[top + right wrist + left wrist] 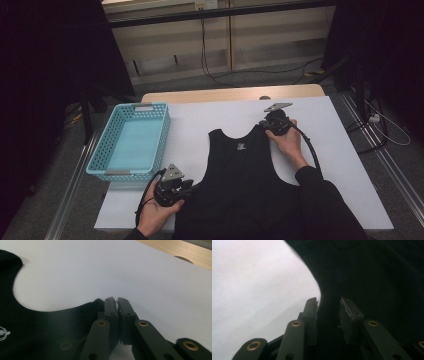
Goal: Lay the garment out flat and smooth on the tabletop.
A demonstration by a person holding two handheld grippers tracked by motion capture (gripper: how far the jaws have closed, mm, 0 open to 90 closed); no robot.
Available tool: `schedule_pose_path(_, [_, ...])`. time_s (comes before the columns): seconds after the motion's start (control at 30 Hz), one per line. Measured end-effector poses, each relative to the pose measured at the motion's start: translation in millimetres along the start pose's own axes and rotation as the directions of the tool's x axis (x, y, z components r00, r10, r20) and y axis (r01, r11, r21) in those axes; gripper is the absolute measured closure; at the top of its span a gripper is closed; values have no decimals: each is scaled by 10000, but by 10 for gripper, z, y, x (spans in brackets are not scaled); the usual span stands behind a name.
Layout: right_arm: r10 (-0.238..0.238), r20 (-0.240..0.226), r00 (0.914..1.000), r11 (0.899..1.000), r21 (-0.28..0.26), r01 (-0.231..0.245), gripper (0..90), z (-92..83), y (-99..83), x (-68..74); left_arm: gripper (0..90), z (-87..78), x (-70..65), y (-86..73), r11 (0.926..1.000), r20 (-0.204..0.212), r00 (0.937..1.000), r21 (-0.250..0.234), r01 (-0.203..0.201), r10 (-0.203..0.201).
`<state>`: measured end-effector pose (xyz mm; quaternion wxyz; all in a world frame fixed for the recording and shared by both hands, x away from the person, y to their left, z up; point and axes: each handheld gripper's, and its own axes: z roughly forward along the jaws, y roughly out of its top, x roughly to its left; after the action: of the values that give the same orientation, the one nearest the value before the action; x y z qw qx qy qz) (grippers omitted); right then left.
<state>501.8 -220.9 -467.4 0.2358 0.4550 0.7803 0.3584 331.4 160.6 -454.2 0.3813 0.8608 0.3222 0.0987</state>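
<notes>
Vest (242,175), black and sleeveless, lies flat on the white table cover (200,120) with its long axis running from the person's edge toward the far side; the neck and shoulder straps point away from the person and the hem points back toward them.

At the left, the person's left hand (156,212) comes in from the bottom edge, palm cupped under the left gripper (189,187), which lies low and roughly level, aimed rightward at the vest's side edge below the armhole. In the left gripper view its fingers (311,312) stand apart with a strip of the dark cloth running up between them; the cloth's curved edge passes just beside the left finger. I cannot tell whether the pads press on the fabric. To the far side of this gripper, apart from it, sits a light blue basket (150,114) on the table's left part.

At the right, the right hand (288,141) reaches forward from a dark sleeve, its forearm crossing the vest's right side, with the right gripper (264,125) at the right shoulder strap. In the right gripper view its fingers (110,307) are pressed together, pinching the strap's end, which lies just to their left and runs away leftward toward the neckline.
</notes>
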Motion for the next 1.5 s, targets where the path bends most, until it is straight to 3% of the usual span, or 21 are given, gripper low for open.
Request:
schedule_pose_path(0.07, [188, -139, 9997, 9996, -196, -191, 811, -22, -25, -8, 667, 48, -14, 4, 9998, 28, 10000, 183, -60, 59])
schedule_pose_path(0.13, [277, -98, 9996, 9994, -203, -279, 732, -53, -35, -13, 668, 81, -31, 8, 9990, -235, 9995, 395, -215, 224])
schedule_pose_path(0.17, [265, -72, 9996, 9993, -245, -267, 716, -76, -40, -19, 719, 68, -32, 22, 9984, -28, 9995, 470, -305, 307])
schedule_pose_path(0.2, [316, -115, 9994, 9990, -315, -319, 690, -116, -46, -23, 854, 68, -35, 25, 9985, -64, 9997, 501, -237, 241])
schedule_pose_path(0.27, [272, -89, 9996, 9987, -426, -276, 664, -176, -51, -29, 869, 61, -43, 38, 9978, -175, 9993, 595, -309, 320])
schedule_pose_path(0.3, [302, -110, 9995, 9986, -441, -307, 656, -215, -50, -29, 874, 48, -46, 43, 9977, -609, 9972, 549, -399, 432])
schedule_pose_path(0.5, [96, -312, 9995, 9978, -647, -116, 632, -464, -118, 2, 877, 6, 108, 39, 9991, -656, 9974, 286, 305, -286])
schedule_pose_path(0.6, [168, -386, 9991, 9969, -764, -197, 612, -592, -194, 4, 866, 21, 101, 34, 9994, -499, 9984, 197, 278, -267])
schedule_pose_path(0.67, [176, -493, 9986, 9959, -880, -218, 595, -687, -236, 15, 795, 18, 110, 34, 9994, -760, 9967, 161, 306, -293])
schedule_pose_path(0.7, [173, -572, 9982, 9947, -999, -230, 586, -749, -260, 25, 700, 14, 117, 34, 9993, -910, 9953, 122, 354, -341])
schedule_pose_path(0.8, [195, -746, 9970, 9926, -1182, -283, 553, -880, -318, 60, 611, -16, 147, 33, 9986, -774, 9957, -136, 504, -513])
schedule_pose_path(1.03, [-43, -1046, 9945, 9913, -1312, -95, 498, -1114, -470, 196, 413, 9, 63, 75, 9985, -659, 9975, -464, -284, 254])
schedule_pose_path(1.13, [-142, -1136, 9934, 9904, -1384, -17, 482, -1184, -505, 245, 304, 26, 55, 110, 9962, -634, 9976, -806, -322, 271])
schedule_pose_path(1.33, [52, -1188, 9929, 9905, -1358, -214, 455, -1139, -511, 215, 123, 123, 83, 238, 9940, -665, 9976, -1059, -266, 196])
schedule_pose_path(1.5, [-12, -1389, 9903, 9927, -1194, -155, 404, -1060, -507, 205, 141, 174, 155, 408, 9886, -841, 9964, -1488, -233, 108])
